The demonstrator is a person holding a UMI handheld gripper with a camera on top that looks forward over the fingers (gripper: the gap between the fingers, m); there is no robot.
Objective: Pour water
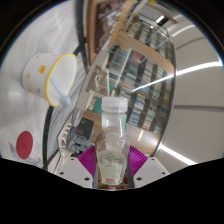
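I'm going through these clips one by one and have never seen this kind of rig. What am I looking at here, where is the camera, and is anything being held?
There is no robot arm: a person carries a hand-held gripper with two jaws. The single picture comes from a wide-angle camera that rides on the gripper and looks forward along the jaws, so the scene looks bent and tilted. The purple pieces at the bottom are the pads on the jaws' inner faces. Between them stands a clear plastic bottle with a white cap; both jaws appear to press on it, so it is held. Beyond it, to one side, is a white cup with a yellow rim on a light surface. A red and white item lies nearer the jaws; I cannot tell what it is. Behind the bottle are shelves.
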